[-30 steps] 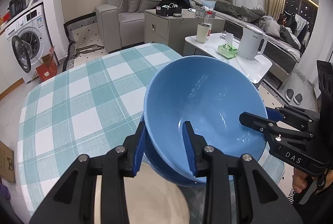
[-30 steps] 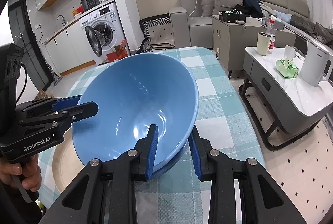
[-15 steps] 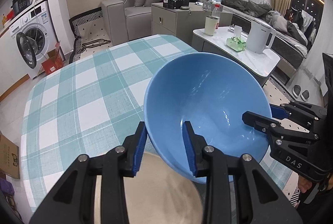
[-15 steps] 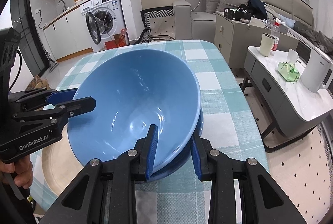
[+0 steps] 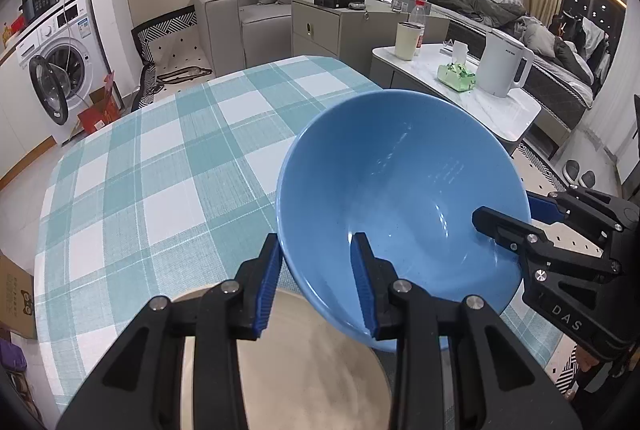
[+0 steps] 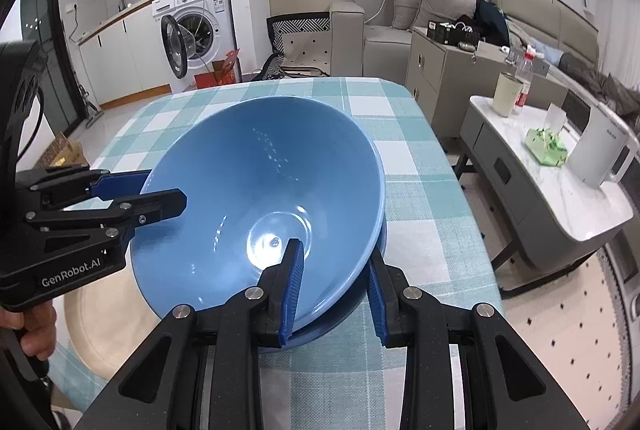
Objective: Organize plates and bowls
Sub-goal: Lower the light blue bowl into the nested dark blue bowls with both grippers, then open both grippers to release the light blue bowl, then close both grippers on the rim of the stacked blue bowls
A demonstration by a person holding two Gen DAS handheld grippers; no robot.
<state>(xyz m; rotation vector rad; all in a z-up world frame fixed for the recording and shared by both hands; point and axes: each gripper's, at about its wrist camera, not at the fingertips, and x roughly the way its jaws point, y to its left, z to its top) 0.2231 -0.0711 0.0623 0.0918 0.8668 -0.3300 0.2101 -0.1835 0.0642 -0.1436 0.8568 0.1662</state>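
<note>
The desk (image 5: 168, 166), under a teal and white check cloth, fills the left and centre of the left wrist view. Second in size is the blue bowl (image 5: 400, 190), at centre right of that frame and tilted, its opening turned toward the camera; in the right wrist view the same bowl (image 6: 260, 190) sits at centre frame. A second blue rim shows just beneath it at the lower right edge in the right wrist view. A beige plate (image 5: 304, 370) lies on the desk at the bottom centre of the left wrist view, below the bowl's near edge.

My left gripper (image 5: 316, 282) is clamped on the bowl's rim, 1 blue pad inside and 1 outside. My right gripper (image 6: 334, 286) grips the opposite rim likewise, 1 pad inside, 1 outside the wall. Each gripper also appears in the other's view, at the frame's side edge.
</note>
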